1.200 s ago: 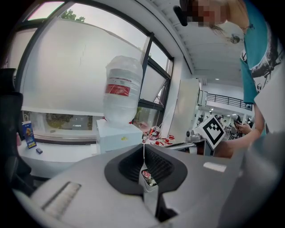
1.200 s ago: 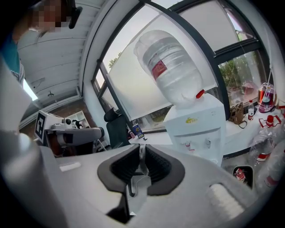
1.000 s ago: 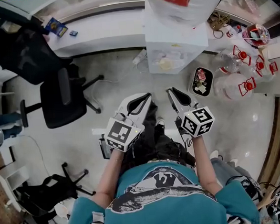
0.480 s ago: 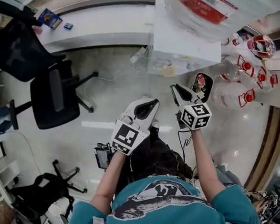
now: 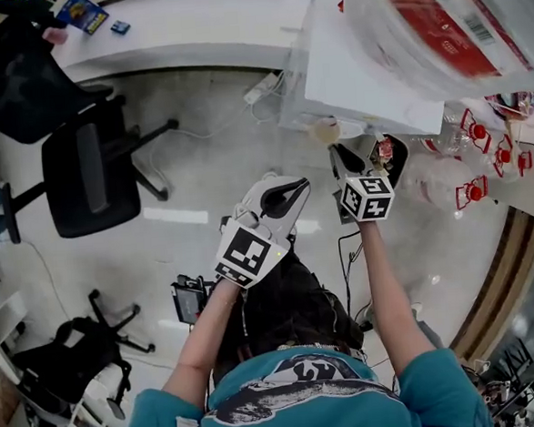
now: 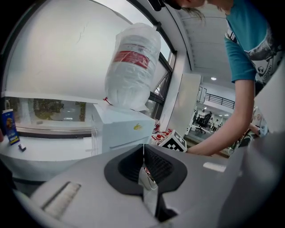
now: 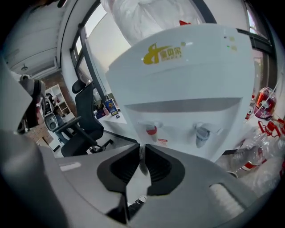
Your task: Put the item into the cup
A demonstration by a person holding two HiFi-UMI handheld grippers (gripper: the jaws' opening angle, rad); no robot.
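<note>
My left gripper (image 5: pixel 295 192) (image 6: pixel 143 149) is shut on a small silvery packet (image 6: pixel 148 179) with red print, which stands upright between the pads. My right gripper (image 5: pixel 336 150) (image 7: pixel 142 150) is shut on a thin pale wall (image 7: pixel 142 164). In the head view this reads as the rim of a beige paper cup (image 5: pixel 326 132), seen from above just past the fingertips. The cup is held in front of the white water dispenser (image 7: pixel 178 89), near its red tap (image 7: pixel 151 129) and grey tap (image 7: pixel 202 132). The left gripper is left of the right one and a little further back.
A plastic-wrapped water bottle (image 5: pixel 436 23) sits on the dispenser top (image 5: pixel 358 78). Clear bottles with red caps (image 5: pixel 471 130) and a black bin (image 5: pixel 396 150) stand to its right. A black office chair (image 5: pixel 91 175) is at left, and a white counter (image 5: pixel 172 32) runs behind.
Both grippers have moved forward and down toward the dispenser, the right one more. The cup now sits close under the dispenser's front. Both jaws kept their grip.
</note>
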